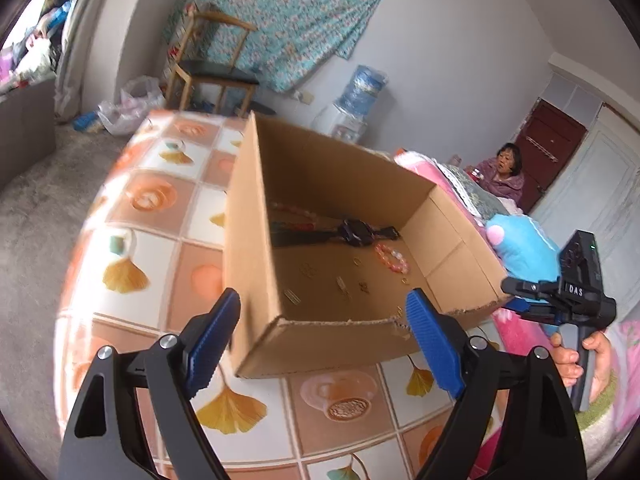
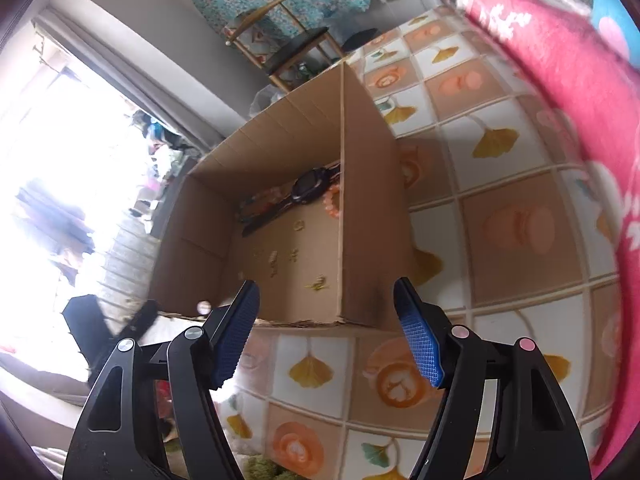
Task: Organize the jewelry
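An open cardboard box (image 1: 256, 216) stands on a table (image 1: 152, 200) covered with a tiled cloth of ginkgo leaves and coffee cups. The box's flaps are gone and its torn front rim faces both cameras.

The jewelry lies on the box floor. A dark wristwatch (image 1: 358, 231) rests toward the back, its strap stretched flat with the long axis running roughly parallel to the back wall, the face pointing up. Behind it, against the back wall, lies a string of pale beads (image 1: 288, 210). Just beside the watch, a pink beaded bracelet (image 1: 393, 257) lies in a closed loop. Nearer the front rim are scattered small gold pieces (image 1: 344, 286), too small to name for certain; some look like rings and clips.

The left gripper (image 1: 323, 326) hovers before the front rim, blue pads spread wide with nothing between them. The right gripper (image 2: 326, 326) hangs at the box's near corner, likewise released and empty; in the left wrist view a hand (image 1: 576, 360) holds its handle at the right.

A pink floral blanket (image 2: 560, 80) borders the table. A wooden chair (image 1: 212, 64) stands behind, and a person (image 1: 506, 176) sits in the background.
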`<act>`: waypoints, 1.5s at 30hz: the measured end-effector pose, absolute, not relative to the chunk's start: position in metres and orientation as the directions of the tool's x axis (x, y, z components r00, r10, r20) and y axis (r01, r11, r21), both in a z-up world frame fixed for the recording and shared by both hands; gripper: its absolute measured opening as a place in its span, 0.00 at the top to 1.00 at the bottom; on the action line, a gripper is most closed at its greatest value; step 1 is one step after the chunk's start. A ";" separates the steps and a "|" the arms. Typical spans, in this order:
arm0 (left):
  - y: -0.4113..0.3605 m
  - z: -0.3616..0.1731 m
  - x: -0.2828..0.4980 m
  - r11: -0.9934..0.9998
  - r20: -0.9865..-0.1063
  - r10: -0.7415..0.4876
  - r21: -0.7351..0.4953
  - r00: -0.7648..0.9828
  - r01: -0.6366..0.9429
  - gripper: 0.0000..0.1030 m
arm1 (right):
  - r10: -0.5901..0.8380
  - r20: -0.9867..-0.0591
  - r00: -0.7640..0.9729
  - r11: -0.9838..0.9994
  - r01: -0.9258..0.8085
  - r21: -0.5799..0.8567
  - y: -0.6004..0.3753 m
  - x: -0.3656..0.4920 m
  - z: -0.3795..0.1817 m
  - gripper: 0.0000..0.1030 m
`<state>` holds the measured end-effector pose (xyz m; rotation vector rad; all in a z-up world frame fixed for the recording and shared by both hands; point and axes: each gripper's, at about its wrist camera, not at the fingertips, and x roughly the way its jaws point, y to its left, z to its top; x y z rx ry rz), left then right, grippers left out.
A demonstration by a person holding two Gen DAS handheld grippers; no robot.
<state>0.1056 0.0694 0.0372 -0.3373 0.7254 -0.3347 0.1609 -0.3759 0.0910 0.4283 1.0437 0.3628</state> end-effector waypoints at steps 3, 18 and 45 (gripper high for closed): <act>0.068 0.049 0.094 0.925 -0.579 -0.345 -0.346 0.739 0.161 0.18 | 0.422 -0.747 0.514 0.893 -0.091 0.442 -0.378 0.147 0.101 0.35; 0.038 0.097 0.038 0.988 -0.573 -0.152 -0.114 0.805 0.105 0.05 | 0.217 -0.621 0.753 0.975 -0.192 0.108 -0.335 0.068 0.162 0.11; -0.007 0.088 0.036 0.999 -0.666 -0.031 -0.031 0.745 0.014 0.05 | 0.074 -0.658 0.749 0.996 -0.081 0.020 -0.311 0.061 0.148 0.08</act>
